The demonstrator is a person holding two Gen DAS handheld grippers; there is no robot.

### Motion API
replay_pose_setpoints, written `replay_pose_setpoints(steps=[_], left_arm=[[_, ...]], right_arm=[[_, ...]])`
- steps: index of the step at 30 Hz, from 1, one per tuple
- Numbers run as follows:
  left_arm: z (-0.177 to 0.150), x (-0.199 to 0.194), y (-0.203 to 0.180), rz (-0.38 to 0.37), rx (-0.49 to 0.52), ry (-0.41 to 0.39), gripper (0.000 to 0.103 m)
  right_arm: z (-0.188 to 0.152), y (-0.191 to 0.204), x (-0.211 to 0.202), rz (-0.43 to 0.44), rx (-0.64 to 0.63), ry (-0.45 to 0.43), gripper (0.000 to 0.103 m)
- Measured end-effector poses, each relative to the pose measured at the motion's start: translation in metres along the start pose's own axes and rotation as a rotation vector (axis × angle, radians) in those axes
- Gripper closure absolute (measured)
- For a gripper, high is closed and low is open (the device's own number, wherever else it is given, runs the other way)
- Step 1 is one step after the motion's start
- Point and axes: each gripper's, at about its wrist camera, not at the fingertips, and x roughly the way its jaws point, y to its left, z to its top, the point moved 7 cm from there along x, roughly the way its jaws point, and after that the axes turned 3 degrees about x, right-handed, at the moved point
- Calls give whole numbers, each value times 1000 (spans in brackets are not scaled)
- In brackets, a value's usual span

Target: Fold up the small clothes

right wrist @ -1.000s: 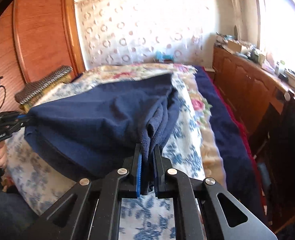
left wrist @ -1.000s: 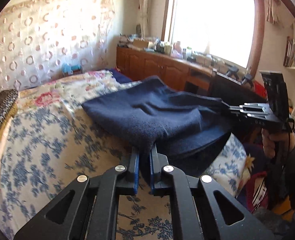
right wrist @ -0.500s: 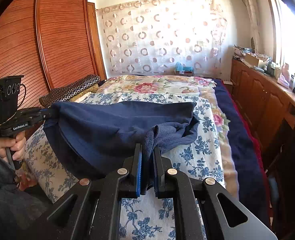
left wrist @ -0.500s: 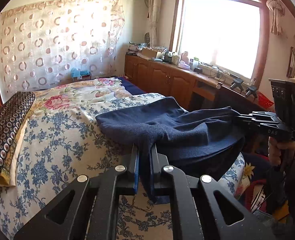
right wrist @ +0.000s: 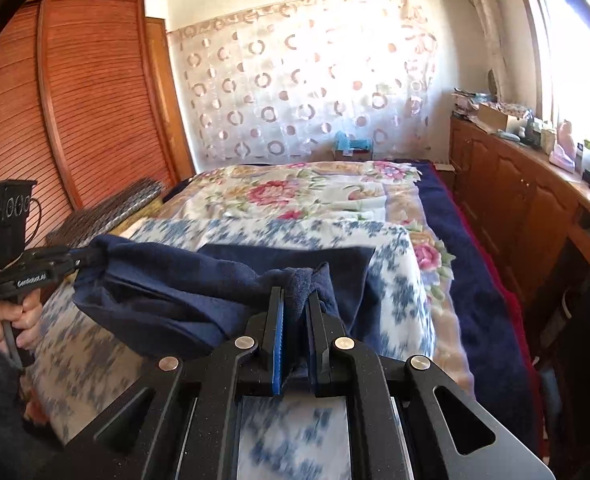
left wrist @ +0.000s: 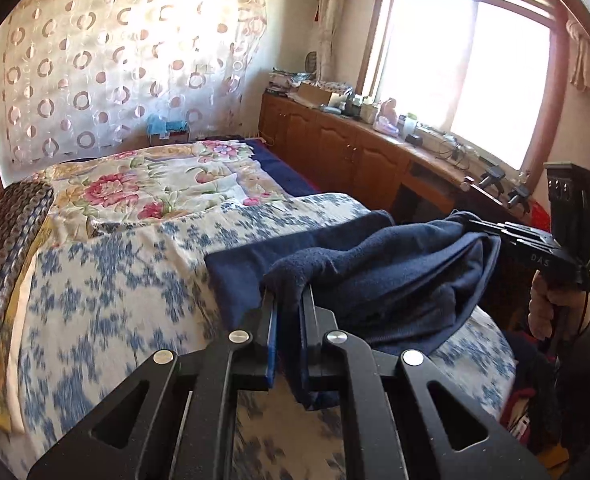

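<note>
A dark navy fleece garment (left wrist: 375, 272) hangs slack between my two grippers above the near end of the bed; it also shows in the right wrist view (right wrist: 183, 292). My left gripper (left wrist: 288, 308) is shut on one bunched corner of it. My right gripper (right wrist: 295, 304) is shut on the other corner. The right gripper shows in the left wrist view (left wrist: 479, 225), and the left gripper in the right wrist view (right wrist: 81, 258). The garment's far part rests on the blue-flowered bedspread (left wrist: 107, 280); the middle sags.
A floral quilt (right wrist: 295, 192) covers the bed's far half. A patterned pillow (left wrist: 3, 248) lies along the left edge. A wooden cabinet run (left wrist: 347, 156) with clutter stands under the window on the right. A slatted wardrobe (right wrist: 75, 112) stands on the left.
Both grippers have risen and pulled back toward the bed's foot with the garment. It has drawn back off the bed's middle and now sags between them.
</note>
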Motion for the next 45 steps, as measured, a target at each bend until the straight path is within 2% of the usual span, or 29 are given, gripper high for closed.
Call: replay_pose_setpoints(steps=[5,8,10,11,15,17,19,20,21,22,23,24,29,31,33,35,38,41,44,45], left_arm=[[16,33,13,20,4,35,94],[21,48,21,12,-6,59,88],[26,51,26,19,-4,51,74],[31,48,31,44,-2,17,57],[42,41,45,39,-25,-25,35],[40,42,49,44,-20,-13,34],[32,45,50,41,-11,17,33],[25,47,49,30,-10,35,33],[20,49,49,25,-10,47,33],[15,51,48,22,-8,59,33],[8,54,46,15,-3,77,33],[3,57,45,11,3,91,33],[-8,77,35,0,31,160,33],[-2,84,33,-9,33,164,33],[5,91,31,-11,38,163,33],[13,103,32,-3,52,165,33],[22,120,38,29,55,161,33],[29,134,54,100,41,152,33],[30,139,61,107,18,154,33],[29,139,61,108,21,153,33]], right_arm=[[13,-9,42,-22,-2,26,94],[16,-13,61,-22,-5,42,94],[18,-16,72,-18,3,53,94],[18,-20,74,-17,8,59,94],[24,-27,91,-17,39,88,94],[27,-29,98,-35,29,95,93],[31,-28,101,-53,29,106,86],[34,-29,100,-91,29,102,77],[37,-30,92,-121,21,89,72],[40,-29,87,-135,16,73,69],[42,-29,80,-132,19,64,61],[43,-30,76,-131,23,58,56],[42,-26,42,-138,-1,27,56],[37,-25,34,-133,-9,29,51],[28,-24,31,-112,-21,45,40],[22,-24,44,-98,-31,81,38],[19,-24,61,-88,-46,127,38],[26,-26,79,-47,-37,148,38],[36,-34,91,-6,-10,158,64],[39,-35,93,9,-1,155,80]])
